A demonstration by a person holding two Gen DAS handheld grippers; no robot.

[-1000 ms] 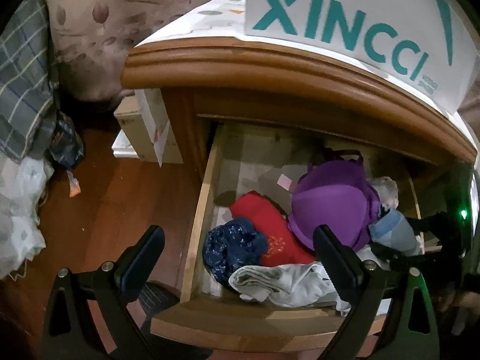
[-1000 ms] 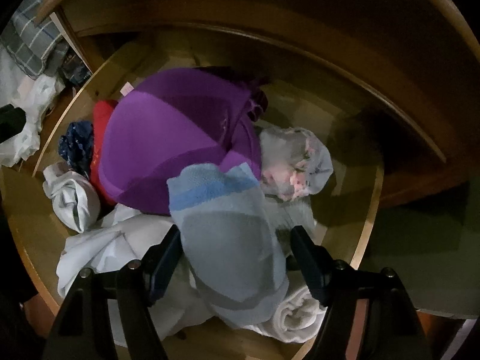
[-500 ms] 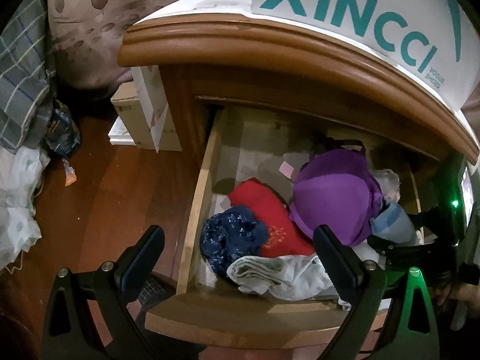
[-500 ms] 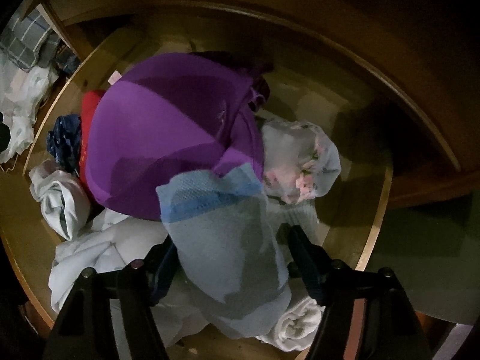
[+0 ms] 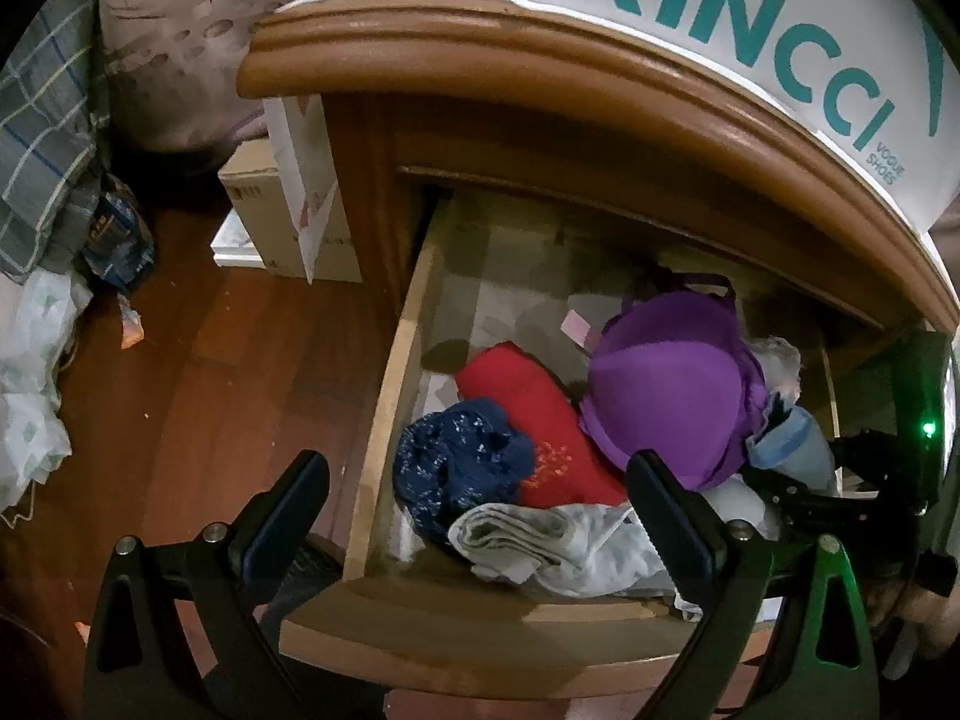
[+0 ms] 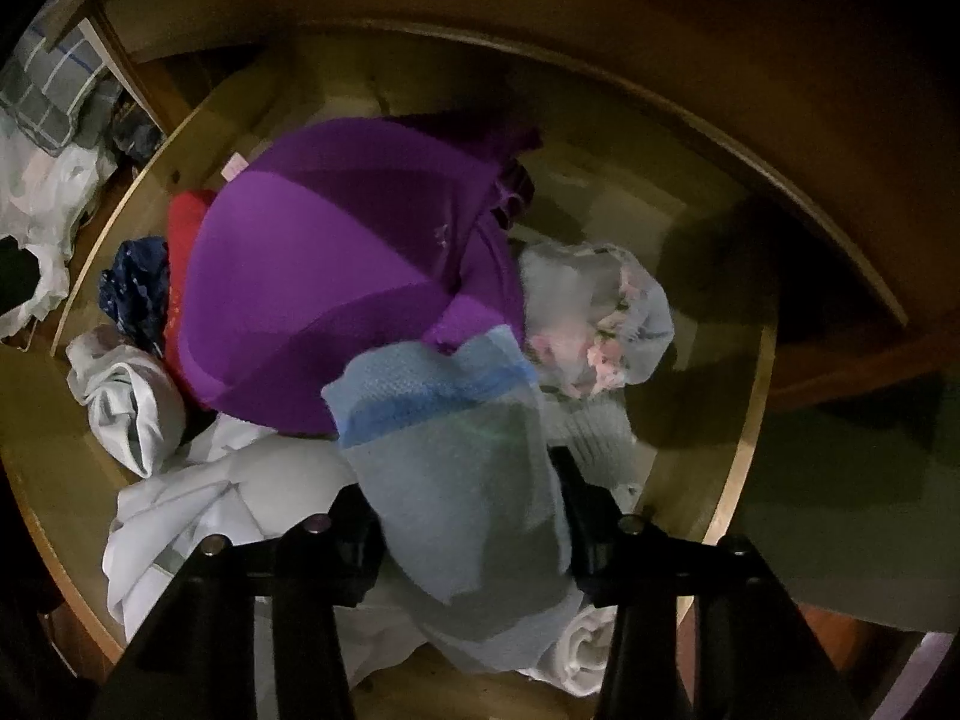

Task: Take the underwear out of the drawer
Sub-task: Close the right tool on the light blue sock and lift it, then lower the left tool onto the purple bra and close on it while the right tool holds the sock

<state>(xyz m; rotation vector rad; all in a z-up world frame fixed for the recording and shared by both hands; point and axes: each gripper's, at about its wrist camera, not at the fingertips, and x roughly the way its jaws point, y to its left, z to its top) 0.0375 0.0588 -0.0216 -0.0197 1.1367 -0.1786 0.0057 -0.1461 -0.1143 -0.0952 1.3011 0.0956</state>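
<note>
The wooden drawer (image 5: 384, 396) is pulled open and full of clothes. My right gripper (image 6: 465, 480) is shut on a light blue pair of underwear with a darker blue band (image 6: 456, 456), at the drawer's right front; it also shows in the left wrist view (image 5: 792, 444). A purple bra (image 5: 678, 390) (image 6: 324, 288) lies just behind it. My left gripper (image 5: 474, 498) is open and empty, held above the drawer's front left corner. A red garment (image 5: 528, 414), a dark blue speckled one (image 5: 462, 462) and white cloth (image 5: 540, 540) lie under it.
The nightstand top (image 5: 480, 48) overhangs the drawer and carries a white XINCCI shoe box (image 5: 750, 30). A floral white piece (image 6: 594, 318) and a rolled white cloth (image 6: 576, 654) lie at the drawer's right. Cardboard boxes (image 5: 270, 210) and bags stand on the wooden floor at left.
My right gripper's fingers have closed in on the light blue underwear. The left gripper has shifted slightly, staying open.
</note>
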